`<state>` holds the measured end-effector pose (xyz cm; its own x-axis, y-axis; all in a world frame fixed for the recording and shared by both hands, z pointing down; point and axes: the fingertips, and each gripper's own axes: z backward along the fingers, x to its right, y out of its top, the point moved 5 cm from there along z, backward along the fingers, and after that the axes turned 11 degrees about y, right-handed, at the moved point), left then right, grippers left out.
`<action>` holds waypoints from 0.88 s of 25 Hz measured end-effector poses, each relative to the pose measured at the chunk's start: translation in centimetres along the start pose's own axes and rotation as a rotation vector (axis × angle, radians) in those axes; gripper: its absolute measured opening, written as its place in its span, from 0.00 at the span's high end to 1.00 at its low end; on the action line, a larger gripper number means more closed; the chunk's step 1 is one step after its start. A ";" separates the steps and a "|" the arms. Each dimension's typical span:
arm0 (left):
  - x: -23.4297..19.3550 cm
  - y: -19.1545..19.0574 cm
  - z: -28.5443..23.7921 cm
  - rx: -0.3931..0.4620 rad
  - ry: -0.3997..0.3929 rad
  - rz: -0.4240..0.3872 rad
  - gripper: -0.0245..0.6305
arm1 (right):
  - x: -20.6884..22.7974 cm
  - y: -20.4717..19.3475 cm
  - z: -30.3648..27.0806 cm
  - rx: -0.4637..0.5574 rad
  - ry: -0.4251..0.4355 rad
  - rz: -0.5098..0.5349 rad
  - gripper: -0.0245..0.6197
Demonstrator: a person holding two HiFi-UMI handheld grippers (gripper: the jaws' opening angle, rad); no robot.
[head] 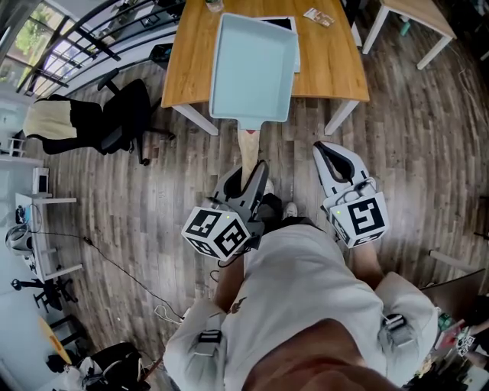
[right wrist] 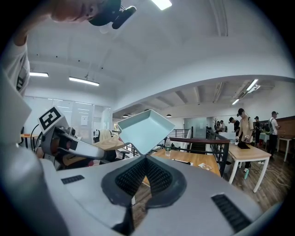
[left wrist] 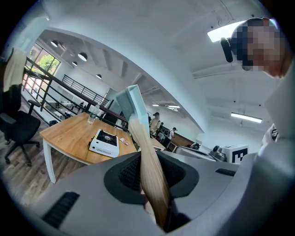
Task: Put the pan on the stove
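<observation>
A pale blue square pan (head: pixel 254 67) hangs in the air over the wooden table (head: pixel 191 53), carried by its wooden handle (head: pixel 249 149). My left gripper (head: pixel 248 179) is shut on that handle, which runs up between the jaws in the left gripper view (left wrist: pixel 150 177). The white portable stove (left wrist: pixel 105 143) sits on the table ahead; in the head view only its dark far edge (head: pixel 279 23) shows past the pan. My right gripper (head: pixel 330 156) is to the right of the handle, shut and holding nothing. The pan (right wrist: pixel 145 129) floats just ahead of it in the right gripper view.
A black office chair (head: pixel 114 122) stands left of the table on the wood floor. A water bottle (left wrist: pixel 91 117) and a small packet (head: pixel 318 16) lie on the table. A second table (head: pixel 420 11) is at the upper right. People stand far behind.
</observation>
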<state>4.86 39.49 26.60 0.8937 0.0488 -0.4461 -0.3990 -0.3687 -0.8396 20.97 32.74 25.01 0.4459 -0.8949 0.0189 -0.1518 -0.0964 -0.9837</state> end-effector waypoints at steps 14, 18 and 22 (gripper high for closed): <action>-4.8 3.6 -6.2 -0.030 -0.039 -0.010 0.82 | 3.9 0.7 -7.0 -0.012 -0.042 0.001 0.93; -6.6 4.7 -7.6 -0.042 -0.044 -0.015 0.82 | 4.5 1.0 -9.4 -0.025 -0.049 0.000 0.93; -8.4 6.1 -9.0 -0.058 -0.053 -0.028 0.82 | 5.0 1.6 -11.8 -0.039 -0.065 0.000 0.93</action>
<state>-3.20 28.48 28.05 0.8915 0.1079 -0.4400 -0.3605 -0.4193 -0.8332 12.59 22.97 25.59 0.5017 -0.8650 0.0061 -0.1858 -0.1147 -0.9759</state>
